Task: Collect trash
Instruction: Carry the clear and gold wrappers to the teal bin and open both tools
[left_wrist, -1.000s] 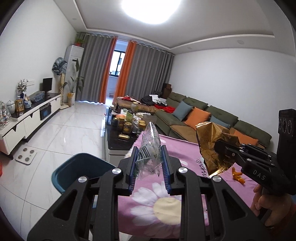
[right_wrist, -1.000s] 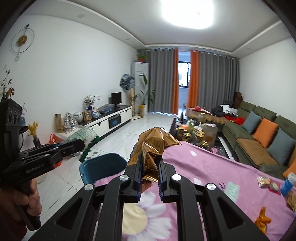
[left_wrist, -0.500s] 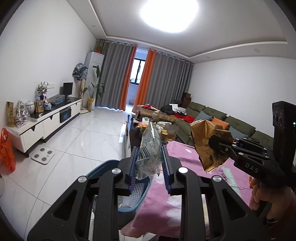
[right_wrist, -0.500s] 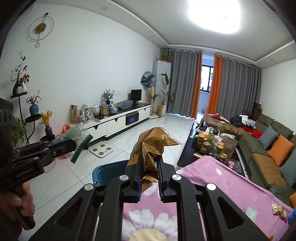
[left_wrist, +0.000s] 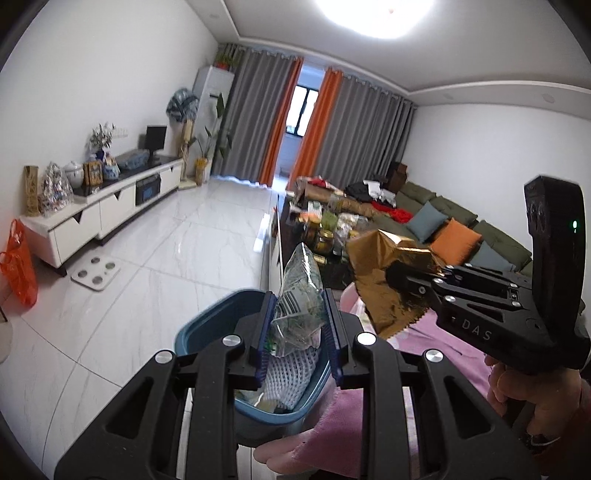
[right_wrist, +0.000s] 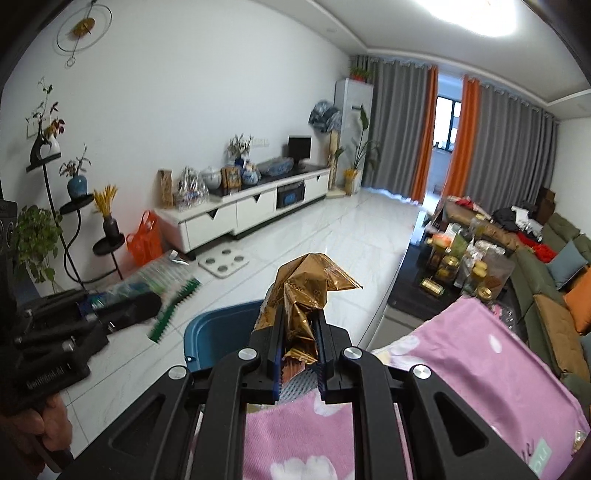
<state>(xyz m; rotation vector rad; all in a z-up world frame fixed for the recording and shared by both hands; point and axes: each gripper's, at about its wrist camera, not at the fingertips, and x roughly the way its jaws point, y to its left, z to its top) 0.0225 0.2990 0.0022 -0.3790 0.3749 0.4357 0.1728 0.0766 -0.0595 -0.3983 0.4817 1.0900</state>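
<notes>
Both hands are at the carrying-to-the-bin step, and each claw has something pinched tight. The left claw (left_wrist: 298, 325) is clamped on a clear crinkly wrapper (left_wrist: 299, 295) with green printing, which sticks up between its blue pads; directly below and just beyond its tips sits the blue bin (left_wrist: 207, 328) on the floor, tucked against the edge of the counter with its pink flowered cloth (right_wrist: 480, 354). The right claw (right_wrist: 298, 354) grips a crumpled gold foil bag (right_wrist: 306, 288), held to the right of the left claw and over the cloth's edge rather than squarely over the bin (from its own camera the bin's rim shows just ahead and to the left). The bin is not empty: I can see white foam netting (left_wrist: 291, 369) and some pale scraps under it, though what lies deeper is hidden by the claw. By my reckoning the next move is to let the left claw's pads part so the wrapper falls in, then bring the right claw leftward over the opening before releasing the foil bag. Both pieces are light and might drift or cling to the pads, so a low release seems wise.
</notes>
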